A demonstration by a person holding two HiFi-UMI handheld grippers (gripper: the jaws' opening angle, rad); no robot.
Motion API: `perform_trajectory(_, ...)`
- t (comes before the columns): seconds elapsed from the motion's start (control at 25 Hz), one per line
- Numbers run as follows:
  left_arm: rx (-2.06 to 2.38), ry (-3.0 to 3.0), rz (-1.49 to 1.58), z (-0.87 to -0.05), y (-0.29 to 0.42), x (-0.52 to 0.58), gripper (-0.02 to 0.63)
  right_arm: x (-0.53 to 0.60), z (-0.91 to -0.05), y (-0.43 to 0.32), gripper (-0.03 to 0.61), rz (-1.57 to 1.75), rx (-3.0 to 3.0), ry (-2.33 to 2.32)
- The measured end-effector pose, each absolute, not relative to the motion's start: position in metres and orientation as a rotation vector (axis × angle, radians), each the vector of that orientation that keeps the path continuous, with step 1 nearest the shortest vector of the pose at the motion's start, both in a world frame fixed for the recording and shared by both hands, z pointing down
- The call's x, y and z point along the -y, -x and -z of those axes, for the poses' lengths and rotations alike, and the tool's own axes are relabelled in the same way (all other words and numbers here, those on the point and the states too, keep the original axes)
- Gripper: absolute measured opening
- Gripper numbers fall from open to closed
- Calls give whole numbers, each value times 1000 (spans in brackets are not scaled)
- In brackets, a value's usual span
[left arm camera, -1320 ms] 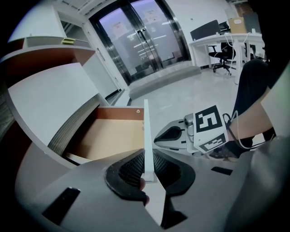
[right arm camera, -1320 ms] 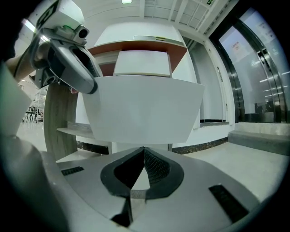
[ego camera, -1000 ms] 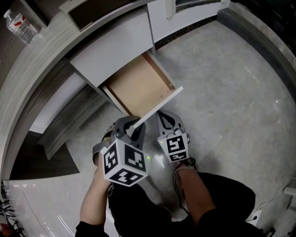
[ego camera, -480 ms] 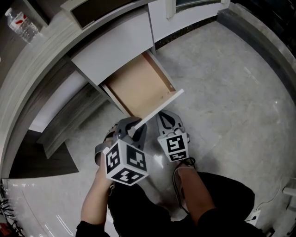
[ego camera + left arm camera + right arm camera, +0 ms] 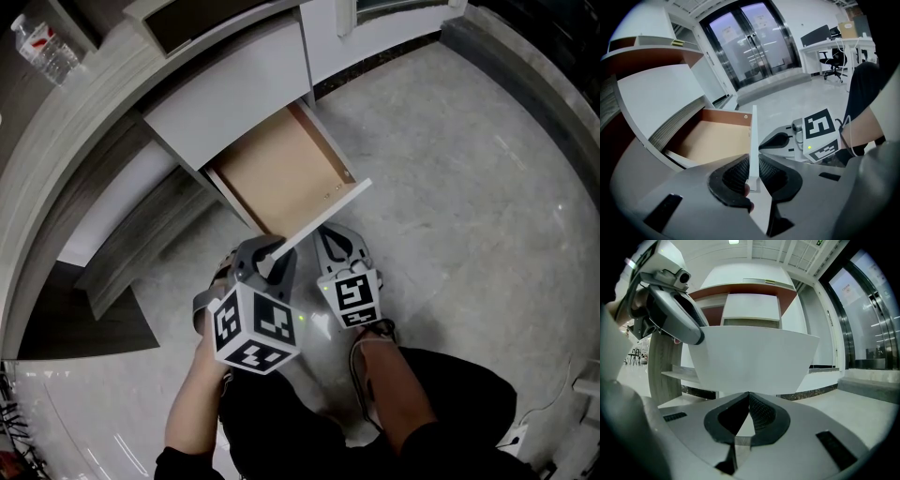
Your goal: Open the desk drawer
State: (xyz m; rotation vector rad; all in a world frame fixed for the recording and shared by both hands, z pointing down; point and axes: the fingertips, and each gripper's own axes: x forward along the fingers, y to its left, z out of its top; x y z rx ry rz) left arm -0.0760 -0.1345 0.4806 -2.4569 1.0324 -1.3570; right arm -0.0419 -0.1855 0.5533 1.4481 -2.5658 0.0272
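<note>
Desk drawer point(image 5: 281, 173): stood pulled well out from the bench point(image 5: 230, 94), wooden bottom bare, white drawer front point(image 5: 328, 211) nearest the person. Left hand-held gripper point(image 5: 752, 177): pinched the front's left end between its pads. Right hand-held gripper point(image 5: 747, 397): pressed together, empty, just right of the left one. Change over the last second: none seen, drawer and both grippers kept place. Judgement: opening looked complete, only release remaining

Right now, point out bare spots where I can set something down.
Free: inside the drawer, bare wood between its side walls and the drawer front; also the floor right of the drawer. Crowded: the drawer front, where the left gripper and right gripper sit.
</note>
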Motion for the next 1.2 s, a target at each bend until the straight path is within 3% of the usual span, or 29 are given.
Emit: perform_trajectory(1.2, -1041, 2567, 1290, -496, 67, 127, 77, 178, -560, 44, 6, -45, 2563, -1427)
